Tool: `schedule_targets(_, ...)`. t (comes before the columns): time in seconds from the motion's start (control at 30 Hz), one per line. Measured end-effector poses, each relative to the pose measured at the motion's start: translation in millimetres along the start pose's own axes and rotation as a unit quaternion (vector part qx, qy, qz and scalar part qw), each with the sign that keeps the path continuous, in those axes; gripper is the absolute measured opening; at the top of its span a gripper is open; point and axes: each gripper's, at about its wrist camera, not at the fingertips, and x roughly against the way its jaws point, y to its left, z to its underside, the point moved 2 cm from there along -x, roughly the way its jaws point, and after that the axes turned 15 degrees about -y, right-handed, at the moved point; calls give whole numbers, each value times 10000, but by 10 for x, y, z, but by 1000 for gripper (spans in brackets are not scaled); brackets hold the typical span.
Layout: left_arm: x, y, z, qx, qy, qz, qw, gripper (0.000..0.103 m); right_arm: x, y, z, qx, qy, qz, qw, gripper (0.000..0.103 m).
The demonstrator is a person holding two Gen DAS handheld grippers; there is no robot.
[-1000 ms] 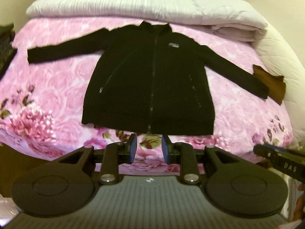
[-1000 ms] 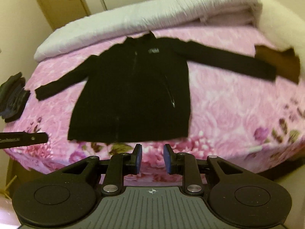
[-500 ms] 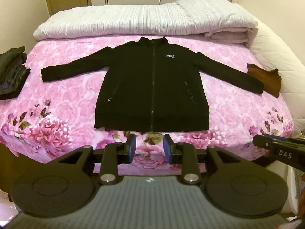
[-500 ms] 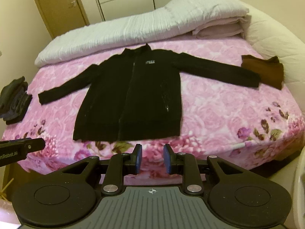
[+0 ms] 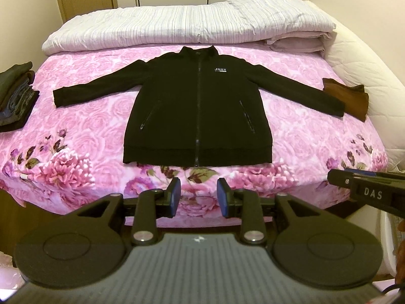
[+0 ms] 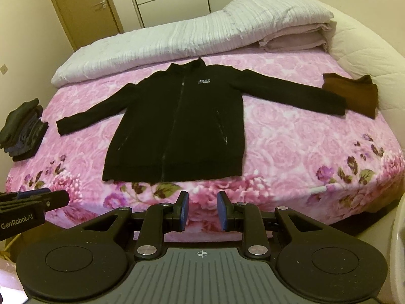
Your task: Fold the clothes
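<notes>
- One black jacket (image 5: 197, 116) is lying flat, front side up and zipped, on the pink floral bed cover (image 5: 316, 147).
- Its long axis is running from the hem at the near bed edge to the collar, which is pointing toward the folded white quilt (image 5: 177, 27) at the far side.
- Two sleeves are extending outward, one to each side, each angling slightly toward the near edge.
- One cuff is lying just beside one brown folded garment (image 5: 349, 97); the pictures are not showing whether they touch.
- One stack of dark folded clothes (image 5: 15, 96) is sitting at the opposite bed edge, well apart from the other cuff.
- The left gripper (image 5: 198, 197) is hovering short of the hem, fingers released, with nothing between the blue pads.
- The right gripper (image 6: 201, 211) is likewise hovering near the bed edge, fingers parted and grasping nothing.
- Each gripper is appearing at the margin of the other's view.
</notes>
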Motion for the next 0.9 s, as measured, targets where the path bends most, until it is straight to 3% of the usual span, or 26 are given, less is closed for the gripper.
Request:
schedule_targets(0.47, -70, -114, -49, -86, 34, 105, 9999, 28, -11, 7, -33, 100, -2, -6, 9999, 25)
schedule_targets(0.9, -403, -102, -221, -85, 133, 133, 9998, 28, -264, -58, -210, 97, 25, 45, 9999, 25)
